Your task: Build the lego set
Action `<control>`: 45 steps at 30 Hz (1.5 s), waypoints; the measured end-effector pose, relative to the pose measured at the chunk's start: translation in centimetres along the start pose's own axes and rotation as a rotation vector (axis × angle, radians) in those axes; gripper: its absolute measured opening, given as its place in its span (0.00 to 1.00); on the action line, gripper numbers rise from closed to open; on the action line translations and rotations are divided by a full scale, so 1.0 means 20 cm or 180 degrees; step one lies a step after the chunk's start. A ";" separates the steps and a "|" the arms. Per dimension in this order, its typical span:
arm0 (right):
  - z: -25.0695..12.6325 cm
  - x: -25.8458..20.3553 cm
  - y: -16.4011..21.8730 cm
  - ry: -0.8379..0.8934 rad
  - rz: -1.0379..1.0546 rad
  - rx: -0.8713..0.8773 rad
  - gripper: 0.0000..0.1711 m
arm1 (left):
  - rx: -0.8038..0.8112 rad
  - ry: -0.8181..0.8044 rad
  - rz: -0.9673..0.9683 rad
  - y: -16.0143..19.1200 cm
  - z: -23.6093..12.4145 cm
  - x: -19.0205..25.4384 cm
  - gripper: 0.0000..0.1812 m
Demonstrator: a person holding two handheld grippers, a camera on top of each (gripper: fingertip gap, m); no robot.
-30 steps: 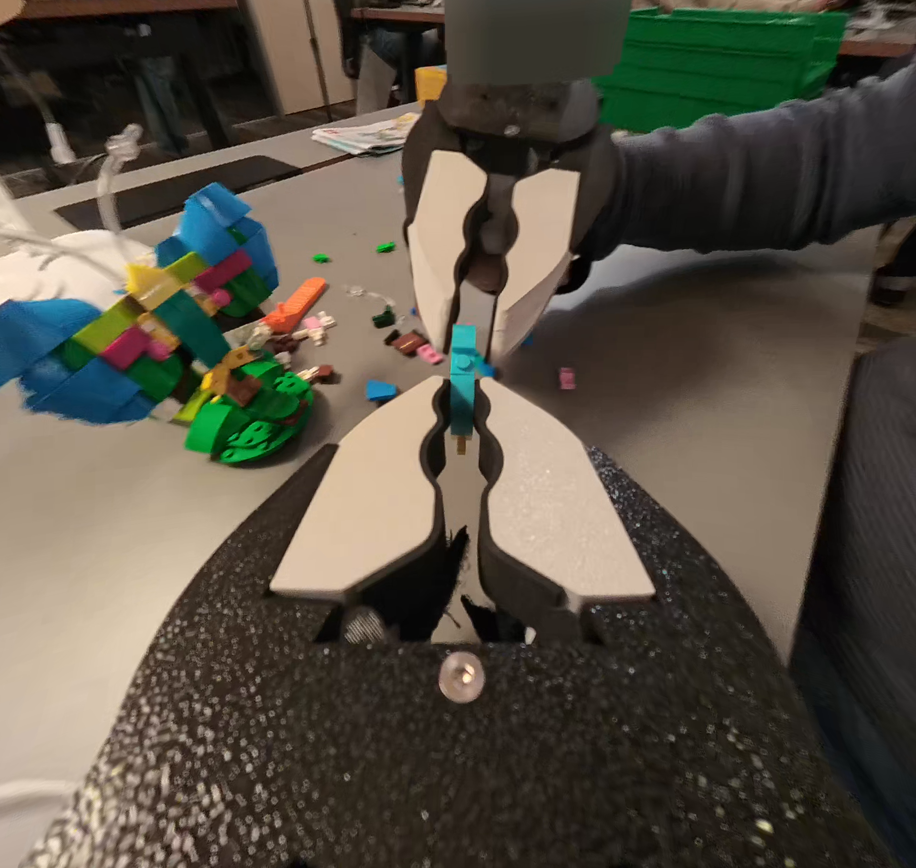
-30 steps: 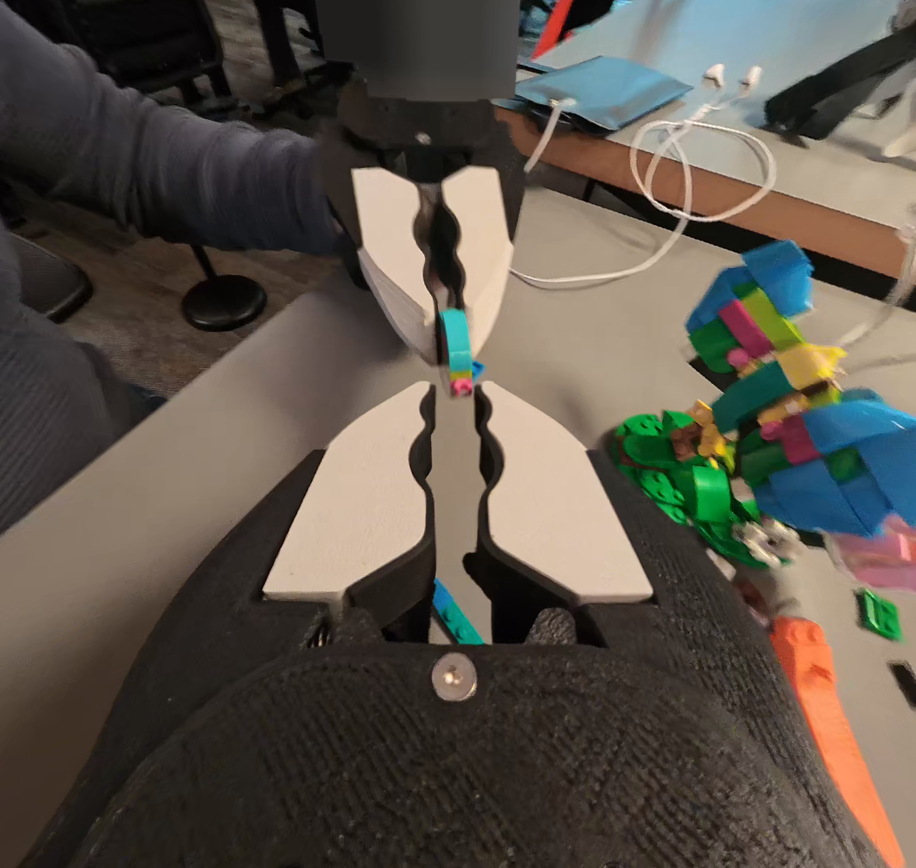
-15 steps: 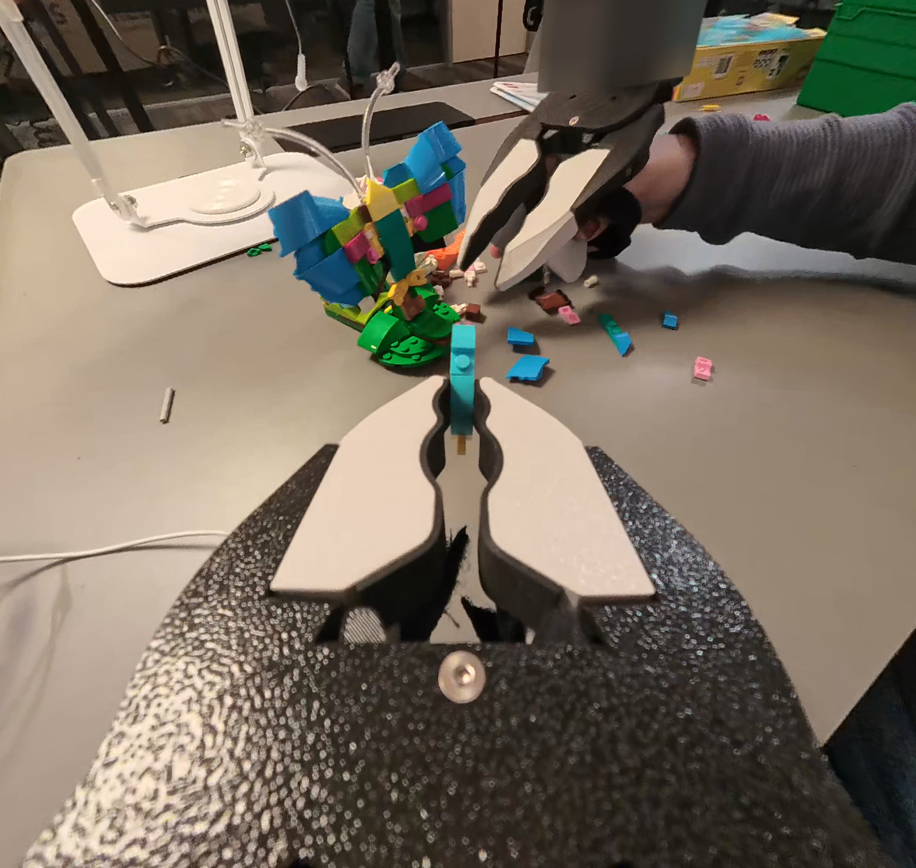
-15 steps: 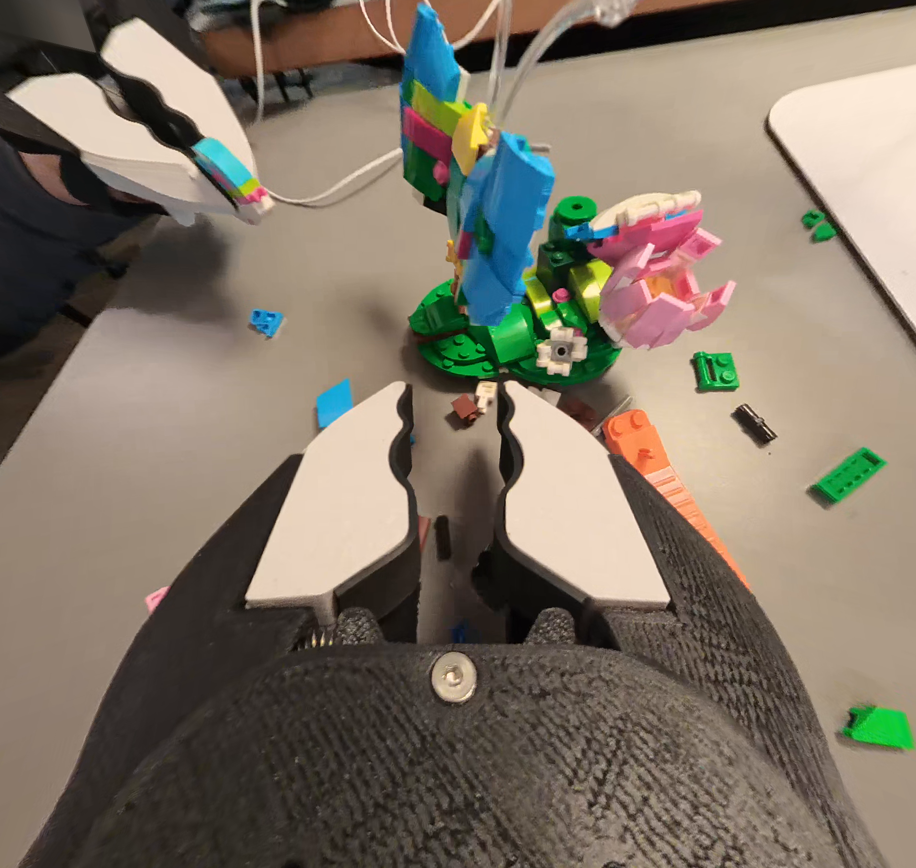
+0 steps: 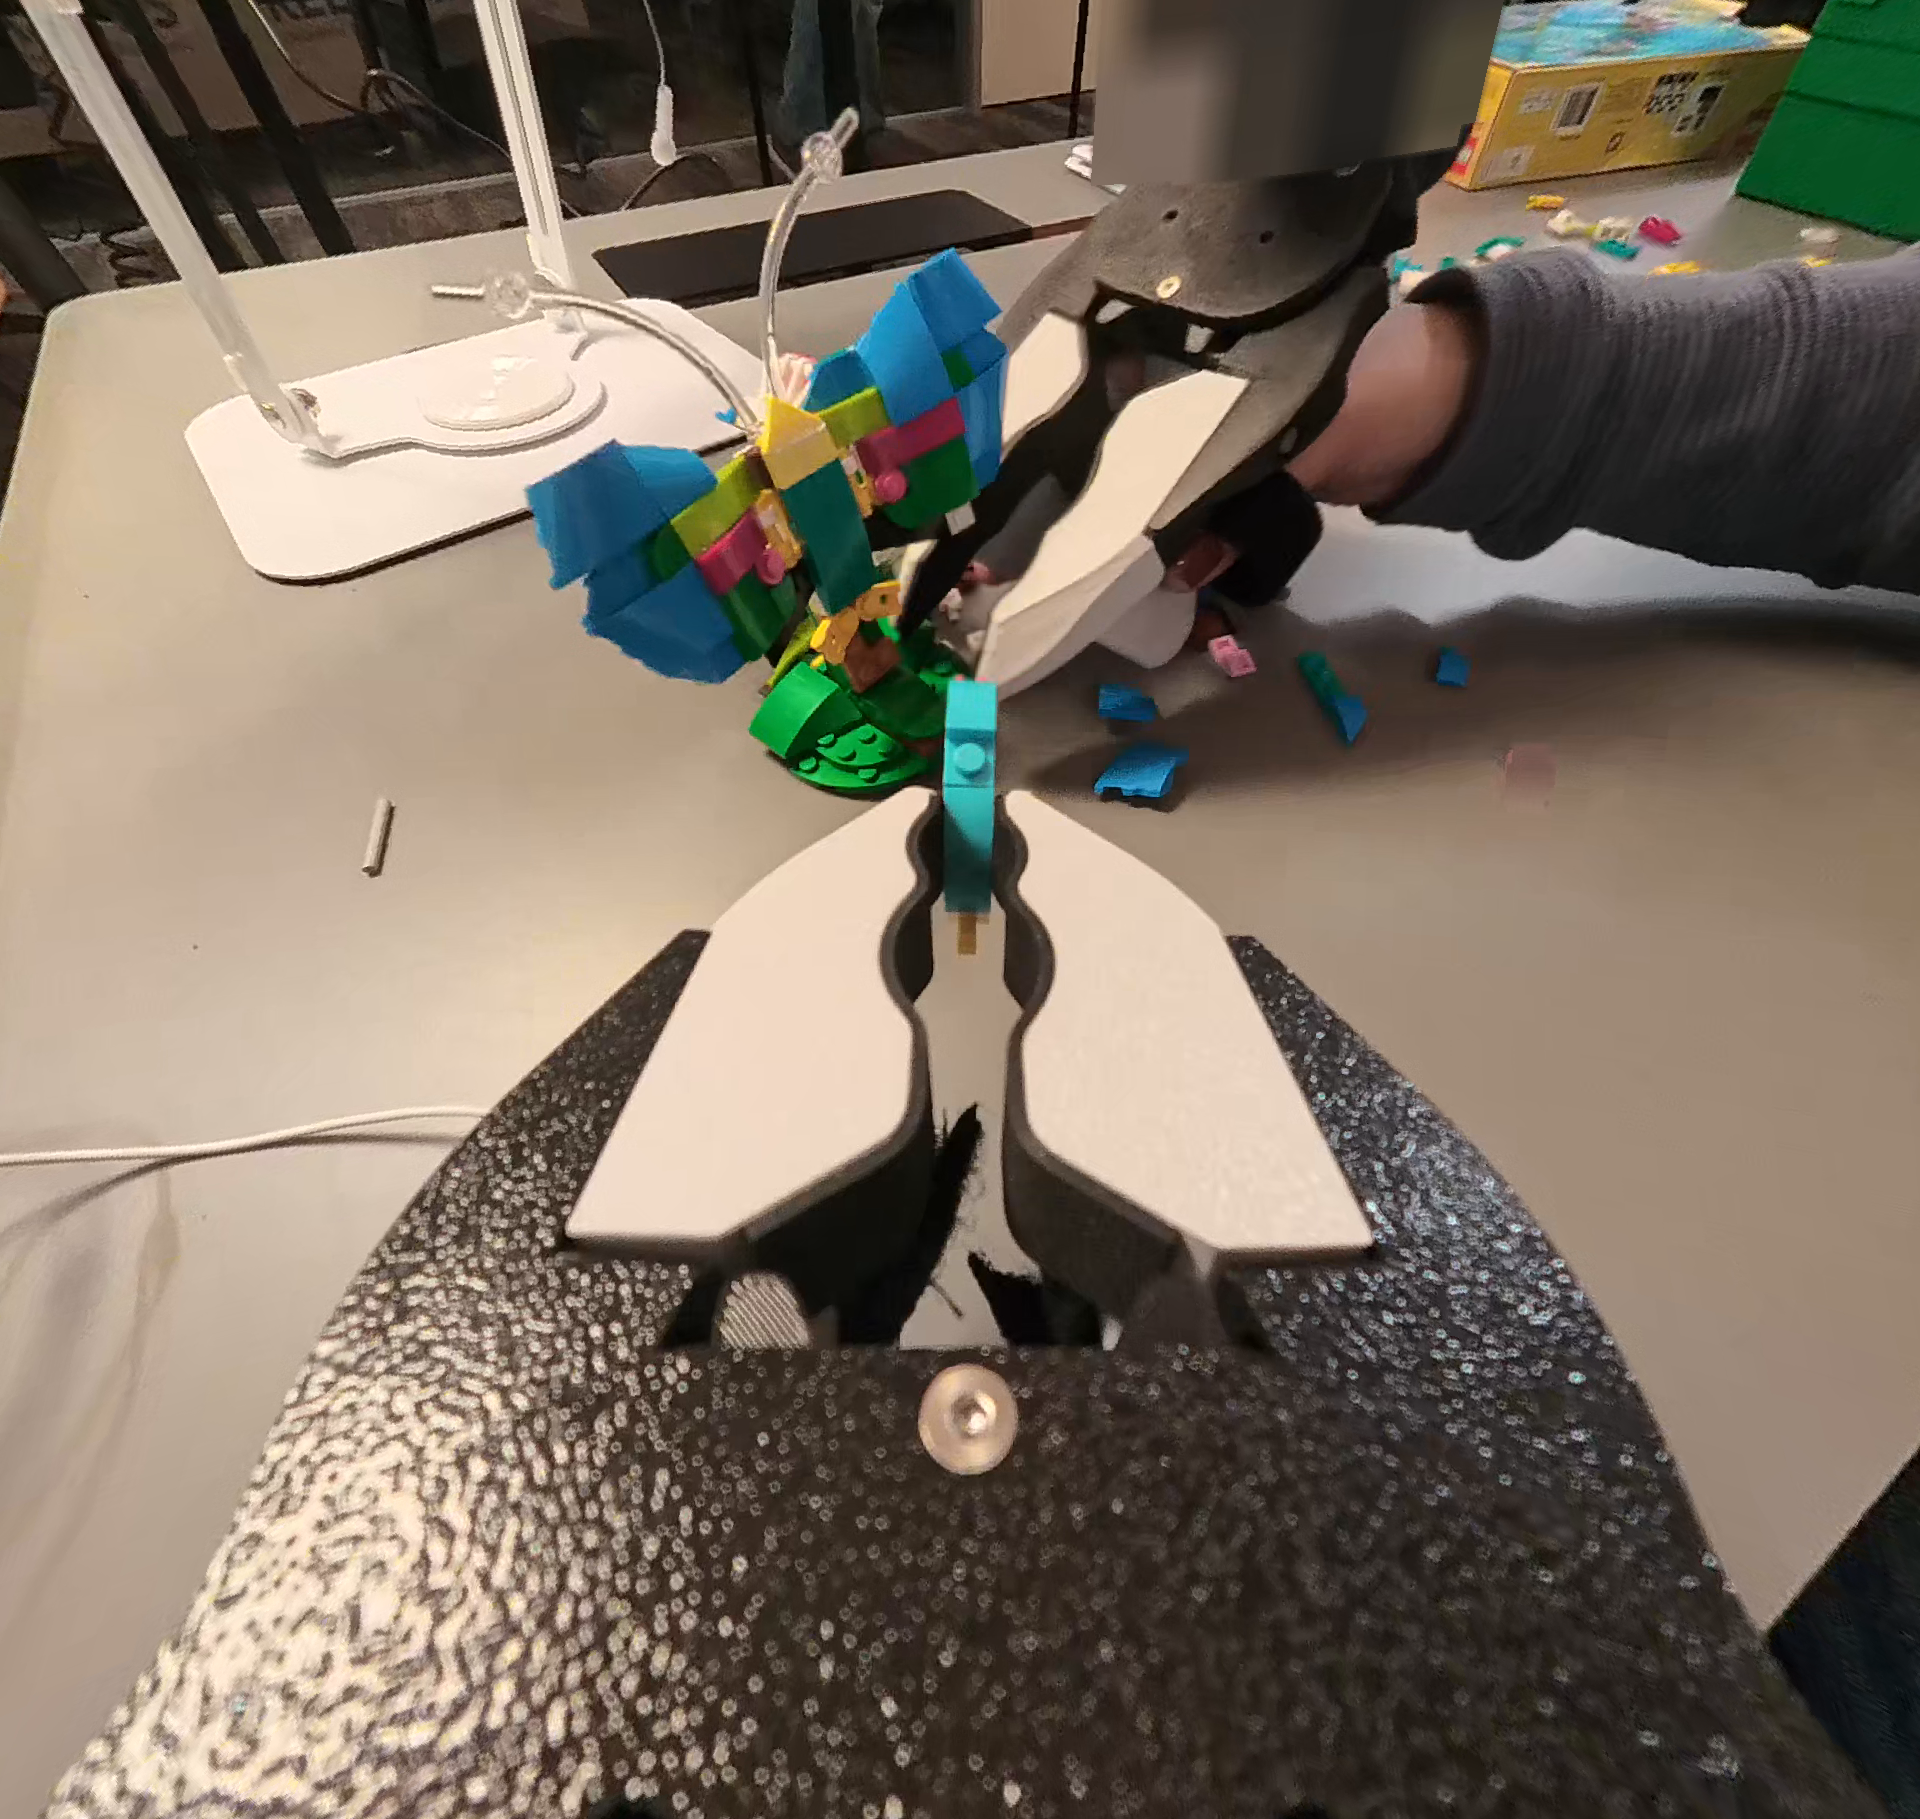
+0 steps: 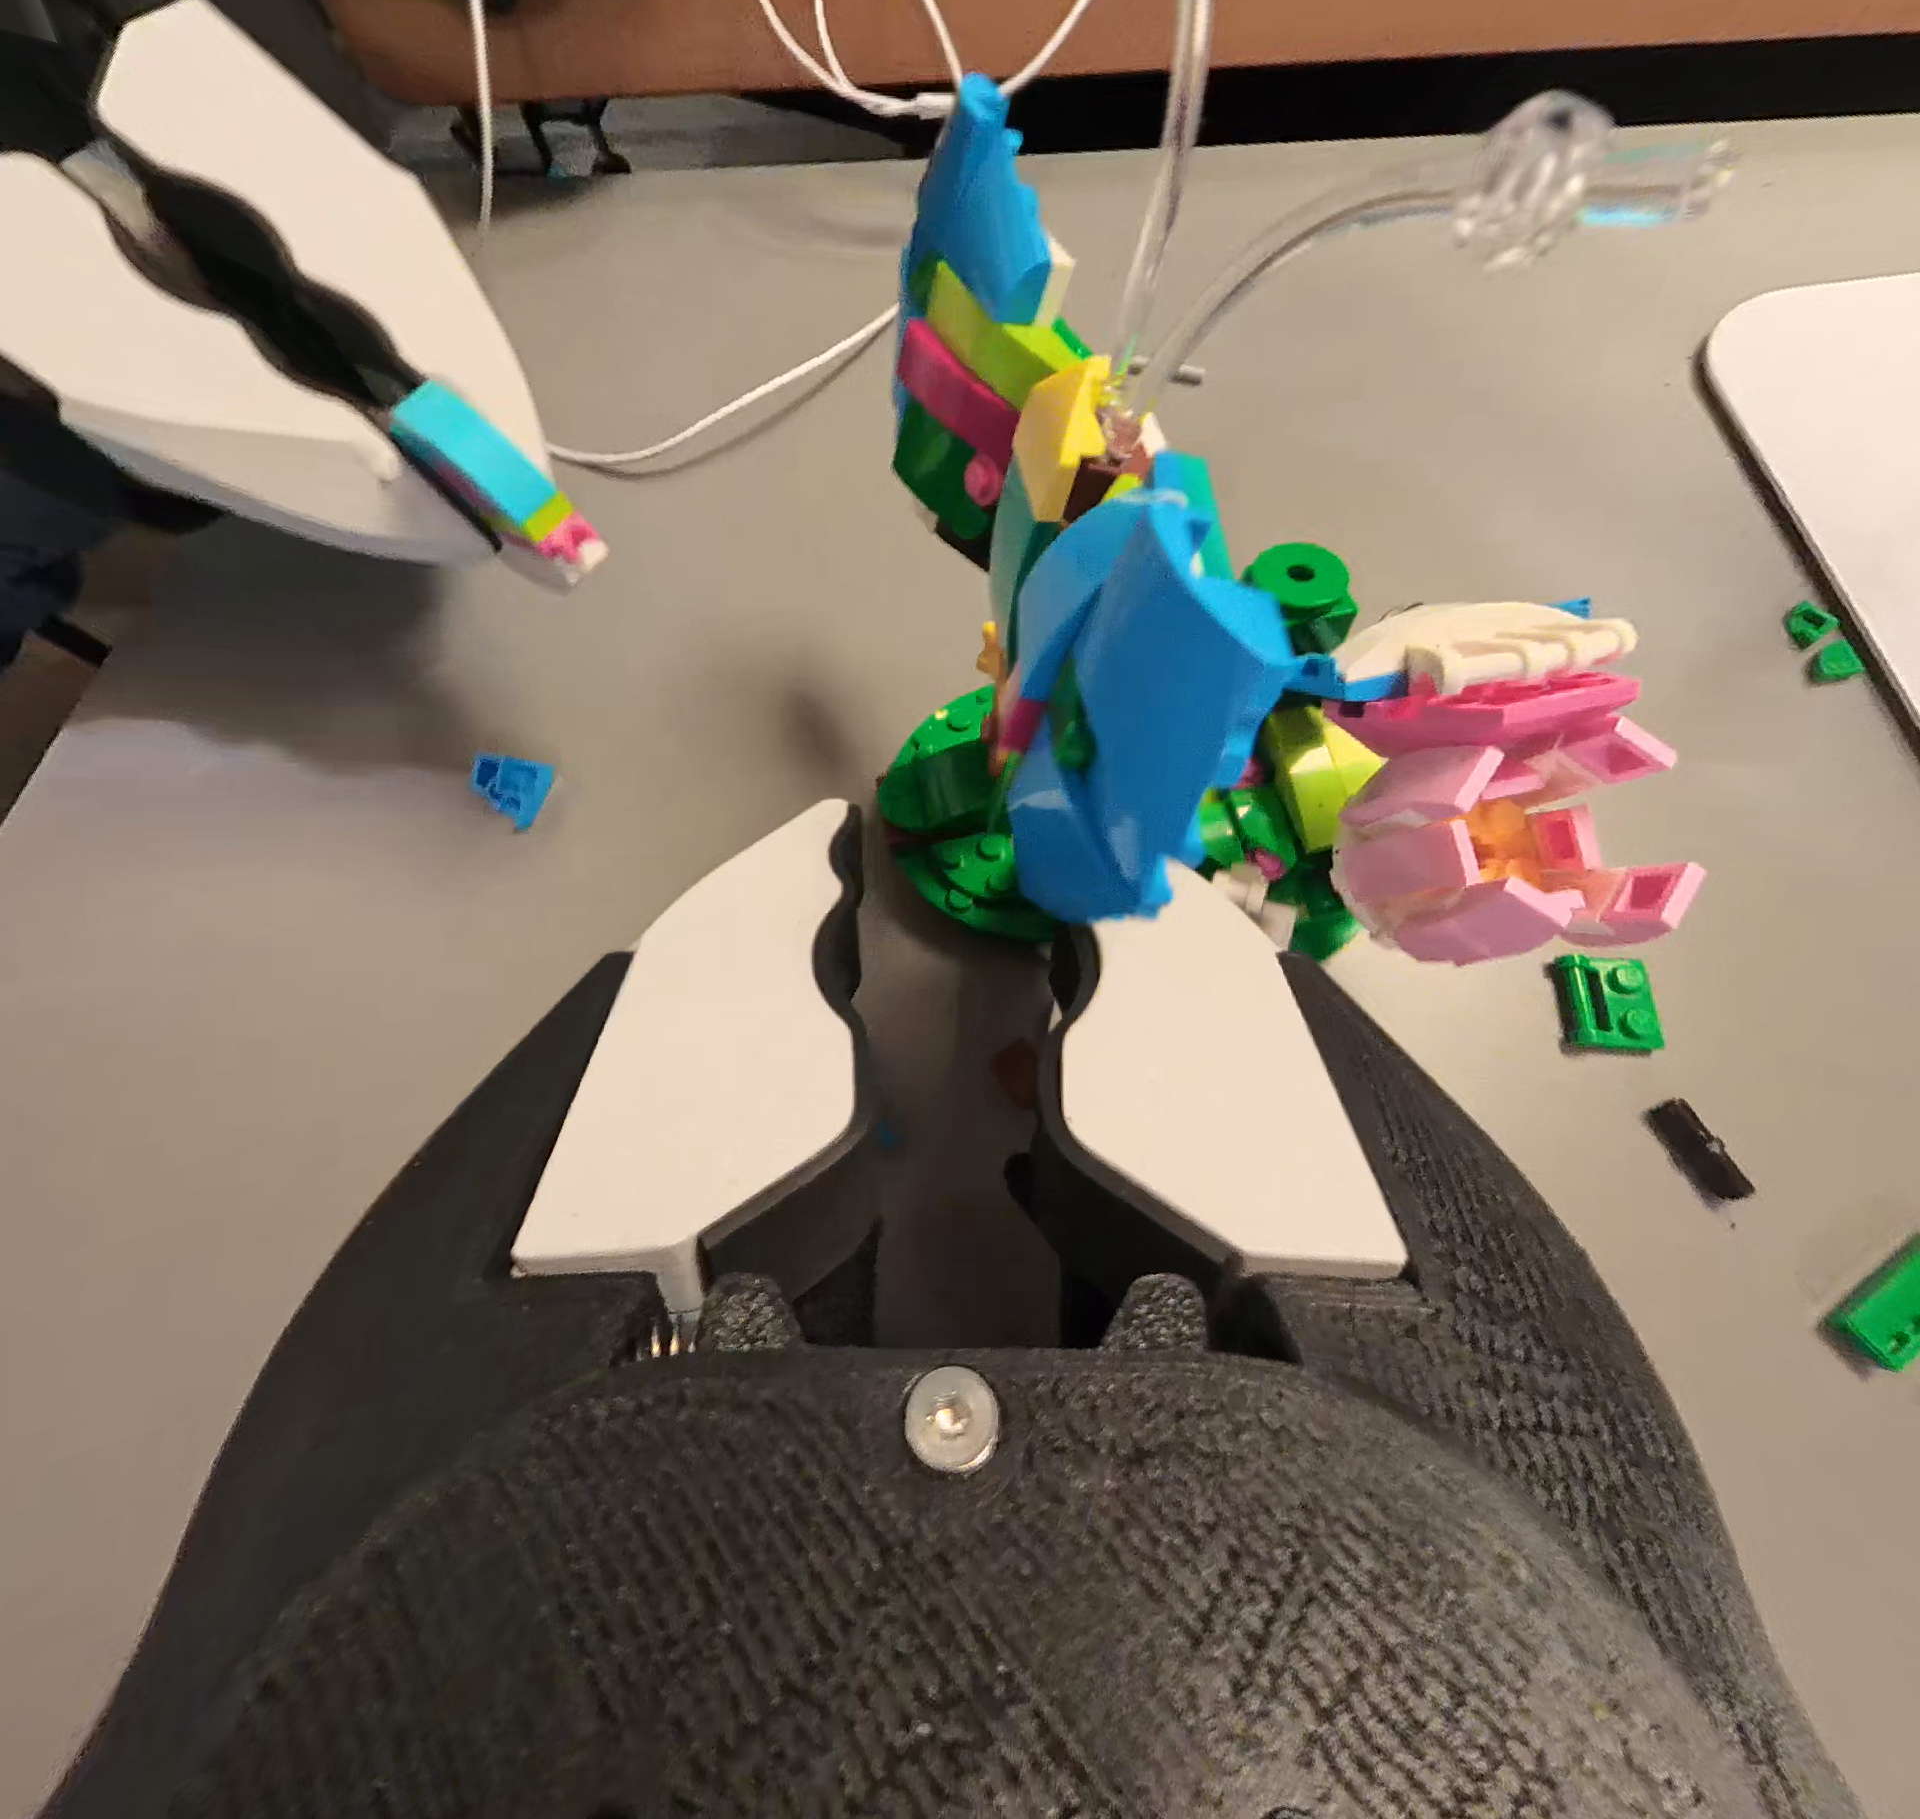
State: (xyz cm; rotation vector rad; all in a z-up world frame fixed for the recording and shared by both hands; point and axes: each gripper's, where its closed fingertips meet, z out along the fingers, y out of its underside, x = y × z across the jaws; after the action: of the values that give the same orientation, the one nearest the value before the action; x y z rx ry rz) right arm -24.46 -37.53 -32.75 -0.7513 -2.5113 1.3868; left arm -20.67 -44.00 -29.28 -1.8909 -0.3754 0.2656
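1. My left gripper (image 5: 968,803) is clamped on a small teal brick stack (image 5: 968,793), held upright above the grey table (image 5: 312,938).
2. My right gripper (image 6: 961,876) has its jaws apart, nothing between them, tips right at the green base of the butterfly-and-flower model (image 6: 1101,689).
3. Loose blue pieces (image 5: 1138,767) lie right of the model.

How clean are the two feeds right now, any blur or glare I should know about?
Left wrist view: teal piece sharp, sheen on the gripper's black housing, edges bowed by the wide lens. Right wrist view: butterfly model and clear stem smeared by motion blur.
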 end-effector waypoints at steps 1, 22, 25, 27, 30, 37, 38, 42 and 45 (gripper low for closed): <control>-0.02 -0.01 0.01 -0.0016 -0.0045 -0.0019 0.20 | 0.0006 0.0001 -0.0003 0.00 -0.01 0.00 0.04; -0.09 0.18 0.12 0.0241 0.0071 -0.0341 0.33 | -0.0310 0.0088 -0.0197 0.06 0.05 -0.03 0.05; -0.04 0.20 0.10 0.0263 0.0178 -0.0284 0.45 | -0.0423 0.0115 -0.0185 0.08 0.08 -0.04 0.05; -0.02 0.21 0.07 0.0306 0.0250 -0.0204 0.49 | -0.0480 0.0115 -0.0194 0.10 0.10 -0.05 0.05; 0.00 0.23 0.05 0.0392 0.0257 -0.0136 0.52 | -0.0515 0.0126 -0.0223 0.11 0.11 -0.06 0.05; -0.03 0.21 0.05 0.0365 0.0281 -0.0106 0.52 | -0.0494 0.0104 -0.0238 0.11 0.09 -0.07 0.05; -0.05 0.21 0.05 0.0389 0.0242 -0.0113 0.53 | -0.0488 0.0104 -0.0236 0.11 0.08 -0.07 0.05; -0.19 0.26 0.08 0.0599 -0.0069 -0.0295 0.53 | -0.0491 0.0238 -0.0188 0.11 0.07 -0.05 0.05; -0.34 0.26 -0.02 0.0615 -0.0381 -0.0191 0.48 | -0.0514 0.0329 -0.0102 0.12 0.06 -0.04 0.05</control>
State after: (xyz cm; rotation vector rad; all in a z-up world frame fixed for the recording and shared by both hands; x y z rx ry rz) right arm -26.35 -30.03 -29.11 -0.6966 -2.4138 1.1467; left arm -21.51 -44.11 -31.97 -2.0461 -0.3658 0.1182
